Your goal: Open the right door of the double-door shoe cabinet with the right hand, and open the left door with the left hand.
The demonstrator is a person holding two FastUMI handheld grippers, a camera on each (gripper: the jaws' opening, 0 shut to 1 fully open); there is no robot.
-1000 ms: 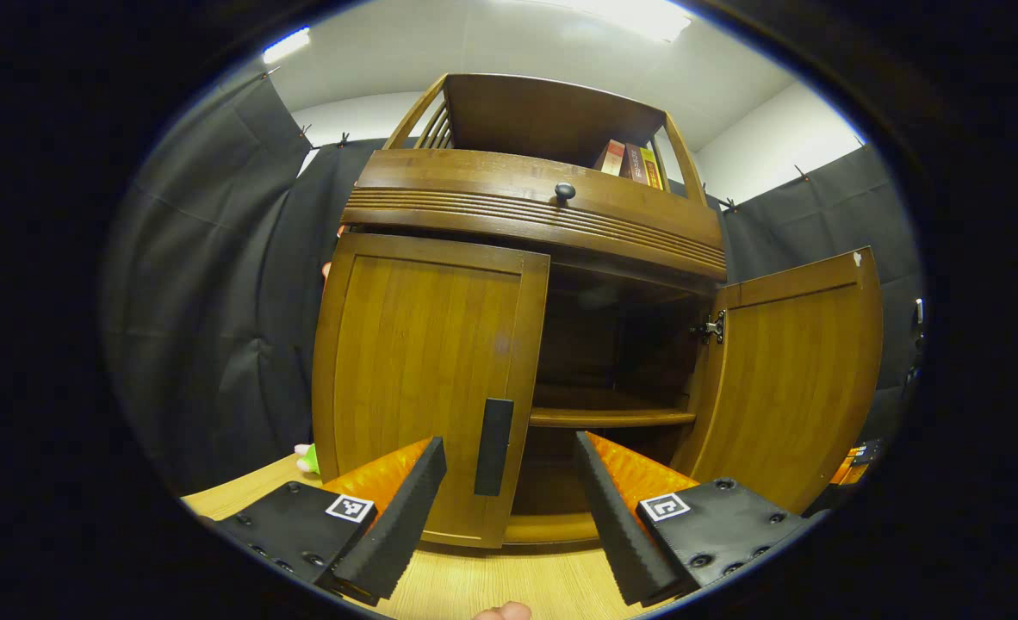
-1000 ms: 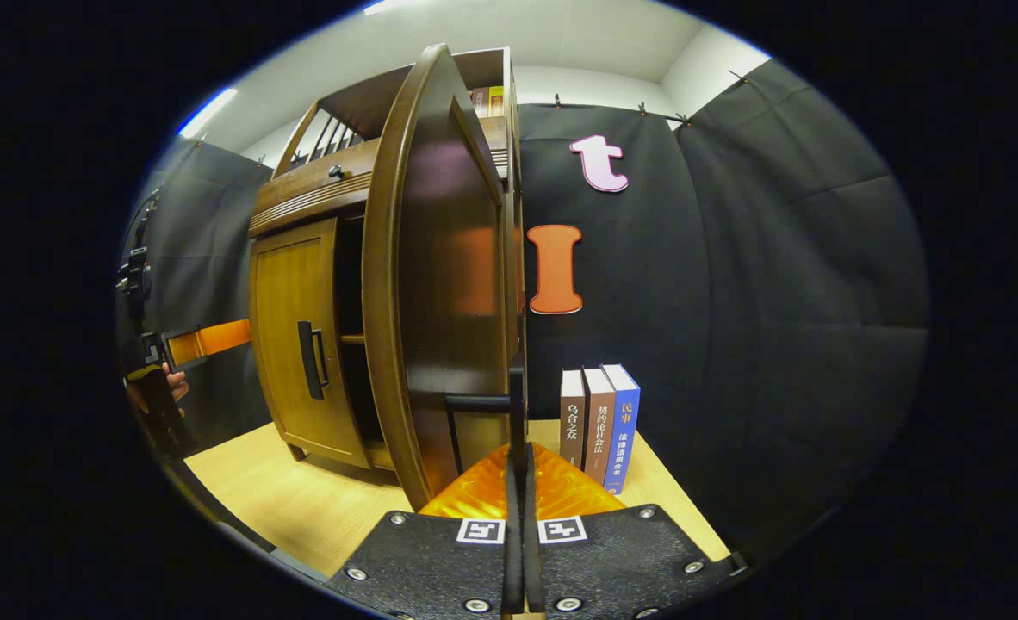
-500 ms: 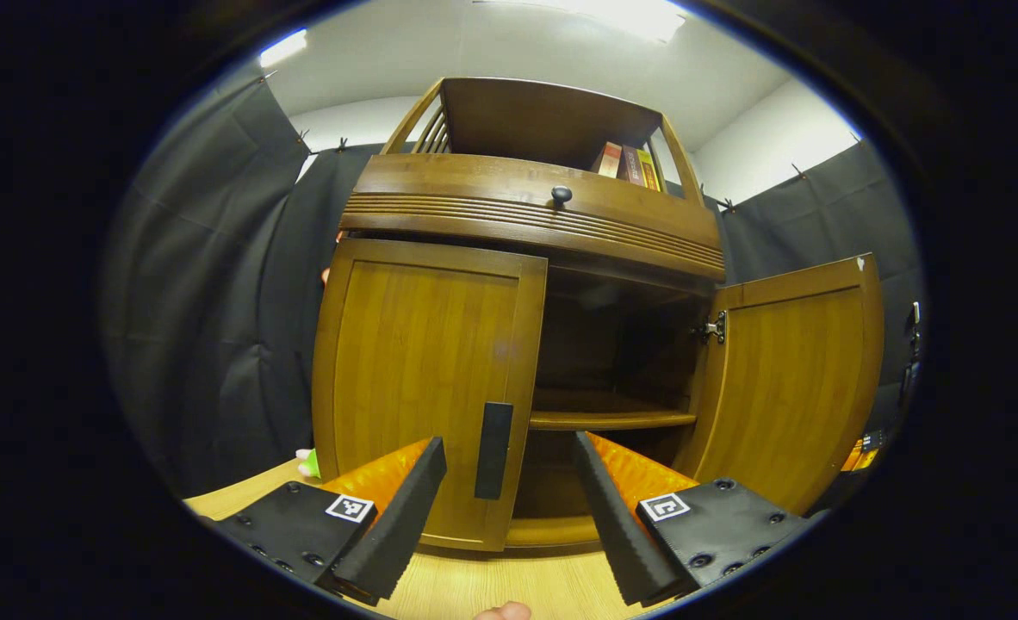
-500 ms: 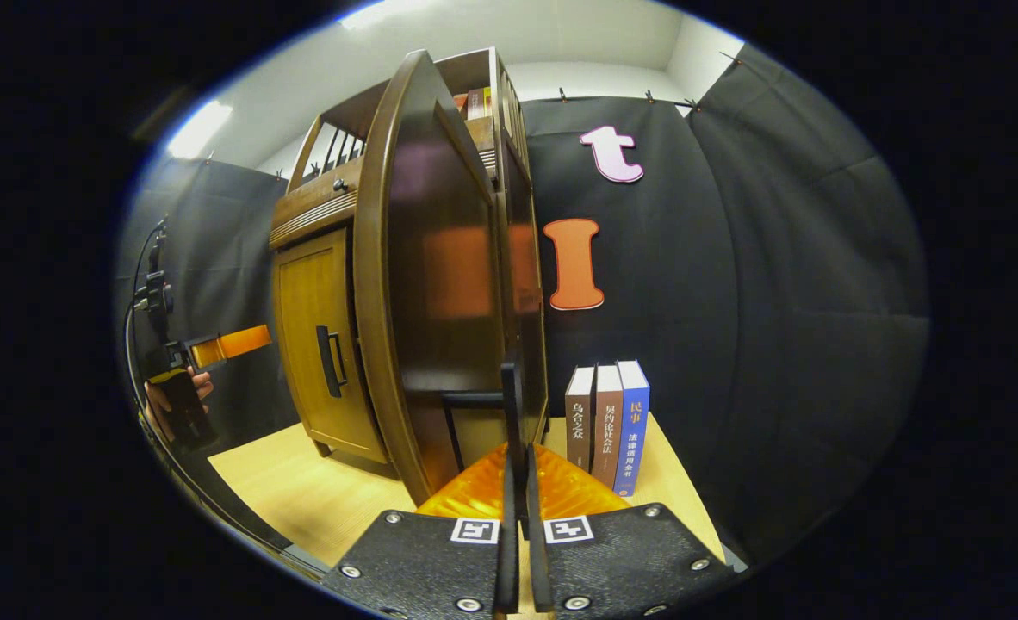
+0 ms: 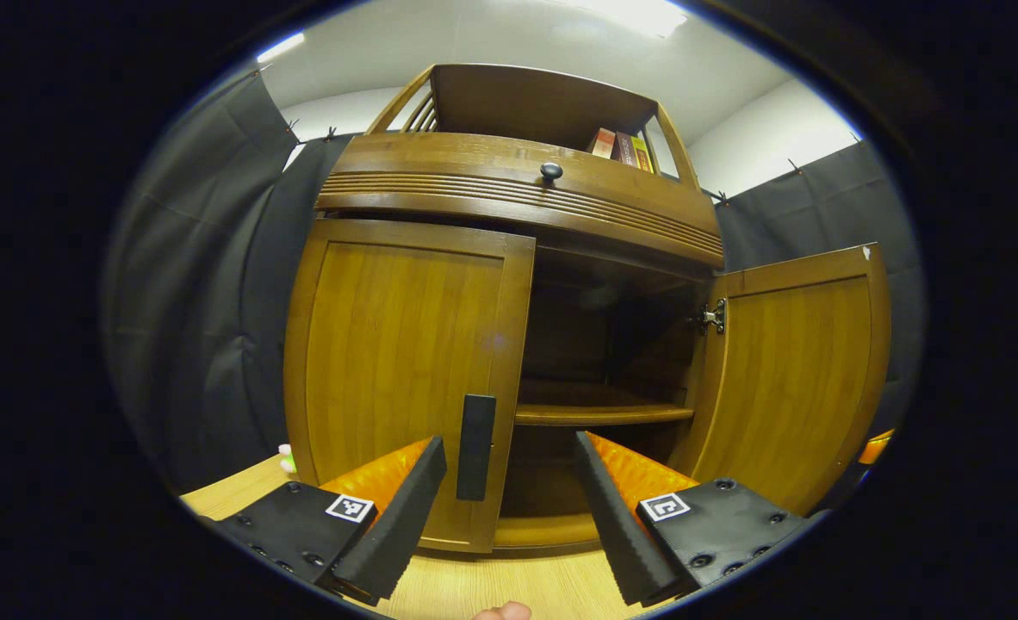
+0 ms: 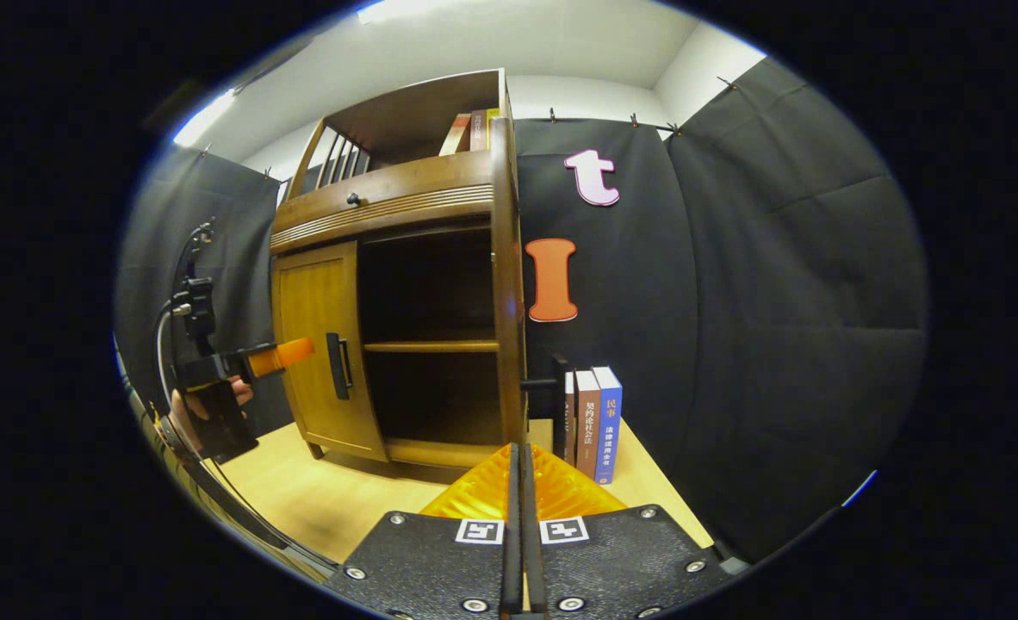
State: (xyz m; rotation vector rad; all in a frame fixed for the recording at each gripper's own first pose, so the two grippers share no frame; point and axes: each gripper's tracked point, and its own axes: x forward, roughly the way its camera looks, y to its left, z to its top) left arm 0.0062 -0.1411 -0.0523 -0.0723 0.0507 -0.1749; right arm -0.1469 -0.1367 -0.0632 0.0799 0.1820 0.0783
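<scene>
While the cabinet (image 5: 509,284) stands on the counter (image 6: 302,491), three upright books (image 6: 591,422) sit just right of it against the wall, and more books (image 5: 619,146) lean on its top shelf. Its right door (image 5: 793,379) is swung wide, baring an inner shelf (image 5: 604,414); the left door (image 5: 397,370) is closed, its handle (image 5: 475,446) running vertically. Spread wide and holding nothing, the left gripper (image 5: 509,508) faces that handle with nothing between. Pressed together on nothing, the right gripper (image 6: 519,534) points at the right door's edge (image 6: 506,284).

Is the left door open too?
No, in the left gripper view the left door sits shut against the cabinet, while the right door is swung open.
</scene>
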